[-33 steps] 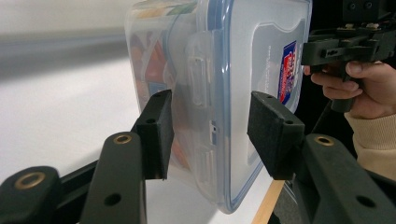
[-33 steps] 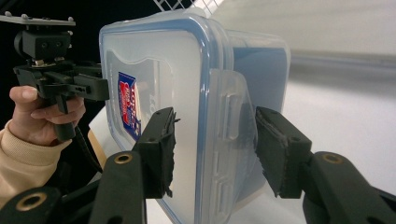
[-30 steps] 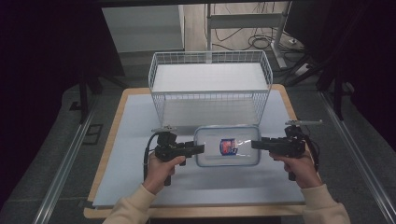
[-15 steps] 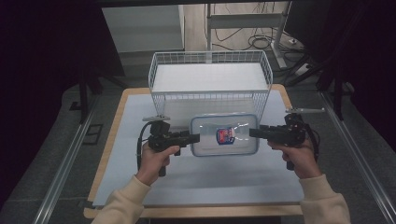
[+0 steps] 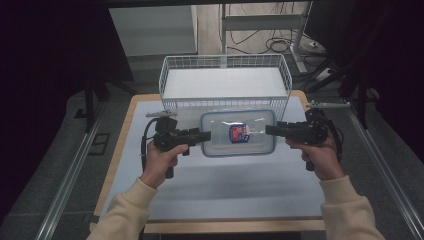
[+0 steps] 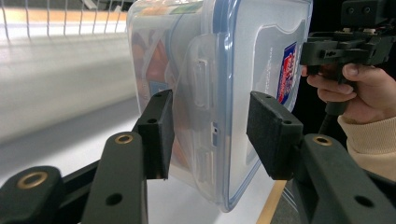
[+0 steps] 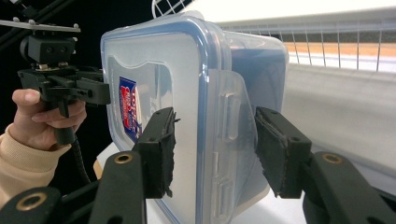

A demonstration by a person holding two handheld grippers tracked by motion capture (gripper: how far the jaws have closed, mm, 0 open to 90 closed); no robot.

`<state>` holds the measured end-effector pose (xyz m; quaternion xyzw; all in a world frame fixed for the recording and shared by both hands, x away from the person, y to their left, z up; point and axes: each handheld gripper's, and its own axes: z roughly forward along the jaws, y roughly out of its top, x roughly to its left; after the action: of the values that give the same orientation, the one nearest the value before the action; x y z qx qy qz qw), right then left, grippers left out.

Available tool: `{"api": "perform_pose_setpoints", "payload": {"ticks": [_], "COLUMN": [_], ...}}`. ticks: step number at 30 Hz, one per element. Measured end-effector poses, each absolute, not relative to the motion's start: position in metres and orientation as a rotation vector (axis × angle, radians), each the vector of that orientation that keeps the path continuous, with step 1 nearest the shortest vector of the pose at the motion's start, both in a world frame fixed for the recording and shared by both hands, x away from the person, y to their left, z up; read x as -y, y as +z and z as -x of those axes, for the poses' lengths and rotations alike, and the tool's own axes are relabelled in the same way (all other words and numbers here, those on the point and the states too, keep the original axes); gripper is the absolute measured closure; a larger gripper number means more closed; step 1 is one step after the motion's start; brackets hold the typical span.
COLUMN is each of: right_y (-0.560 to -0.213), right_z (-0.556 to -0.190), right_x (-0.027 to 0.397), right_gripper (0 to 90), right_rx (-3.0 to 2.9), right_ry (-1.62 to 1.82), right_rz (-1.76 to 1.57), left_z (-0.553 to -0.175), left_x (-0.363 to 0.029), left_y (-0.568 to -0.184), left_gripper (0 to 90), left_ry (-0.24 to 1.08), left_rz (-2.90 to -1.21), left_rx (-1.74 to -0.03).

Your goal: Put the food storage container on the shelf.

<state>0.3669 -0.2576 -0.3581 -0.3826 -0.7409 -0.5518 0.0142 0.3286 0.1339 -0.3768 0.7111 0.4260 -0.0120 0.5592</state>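
Note:
A clear plastic food container [image 5: 237, 132] with a blue-rimmed lid and a red-and-blue label hangs level above the table, just in front of the wire basket [image 5: 225, 58]. My left gripper [image 5: 206, 135] is shut on its left end and my right gripper [image 5: 270, 130] is shut on its right end. In the left gripper view the container [image 6: 224, 70] stands on edge between the black pads [image 6: 159, 135], with the lid's clip flap between them. The right gripper view has the same grip on the other clip flap [image 7: 231, 121], with the pads [image 7: 161, 149] on both faces.
The white wire basket stands at the far side of the pale table mat [image 5: 225, 195] with a flat white bottom. A wooden table edge [image 5: 120, 150] frames the mat. Metal rails run along both sides on the floor, and cables lie behind the basket.
Both hands have lifted the container off the mat and carried it up and toward the basket. Both grips look unchanged.

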Motion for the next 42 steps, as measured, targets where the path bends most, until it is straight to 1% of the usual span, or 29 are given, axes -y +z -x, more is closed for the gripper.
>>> {"api": "perform_pose_setpoints", "payload": {"ticks": [6, 9, 11, 15, 17, 23, 27, 28, 30, 34, 42], "right_y": [-0.339, -0.321, -0.318, -0.293, -0.290, -0.274, -0.278, -0.278, -0.283, -0.289, -0.293], "right_z": [-0.378, -0.393, -0.396, -0.421, -0.425, -0.461, -0.492, -0.492, -0.504, -0.516, -0.531], "right_x": [0.251, 0.244, 0.242, 0.233, 0.232, 0.220, 0.210, 0.210, 0.208, 0.206, 0.205], "right_gripper": [49.6, 49.6, 49.6, 49.6, 49.6, 49.5, 49.5, 49.5, 49.4, 48.7, 47.2], "right_rx": [2.301, 2.311, 2.313, 2.322, 2.327, 2.317, 2.277, 2.277, 2.253, 2.249, 2.174], "right_ry": [-1.758, -1.773, -1.775, -1.782, -1.779, -1.758, -1.718, -1.718, -1.701, -1.654, -1.609], "right_rz": [1.180, 1.171, 1.168, 1.171, 1.172, 1.186, 1.230, 1.230, 1.252, 1.282, 1.392], "left_z": [-0.343, -0.355, -0.364, -0.385, -0.397, -0.430, -0.456, -0.460, -0.469, -0.480, -0.495], "left_x": [-0.142, -0.147, -0.151, -0.158, -0.162, -0.173, -0.181, -0.182, -0.182, -0.183, -0.184], "left_y": [-0.353, -0.340, -0.332, -0.317, -0.311, -0.299, -0.301, -0.302, -0.304, -0.312, -0.320], "left_gripper": [52.9, 52.8, 52.8, 52.8, 52.8, 52.8, 52.5, 52.5, 52.5, 51.8, 50.5], "left_ry": [-0.007, 0.002, 0.008, -0.003, -0.007, -0.028, -0.062, -0.065, -0.080, -0.107, -0.165], "left_rz": [-1.666, -1.657, -1.658, -1.644, -1.639, -1.632, -1.627, -1.628, -1.621, -1.642, -1.538], "left_rx": [-0.989, -0.979, -0.974, -0.976, -0.978, -0.998, -1.038, -1.046, -1.071, -1.105, -1.168]}}
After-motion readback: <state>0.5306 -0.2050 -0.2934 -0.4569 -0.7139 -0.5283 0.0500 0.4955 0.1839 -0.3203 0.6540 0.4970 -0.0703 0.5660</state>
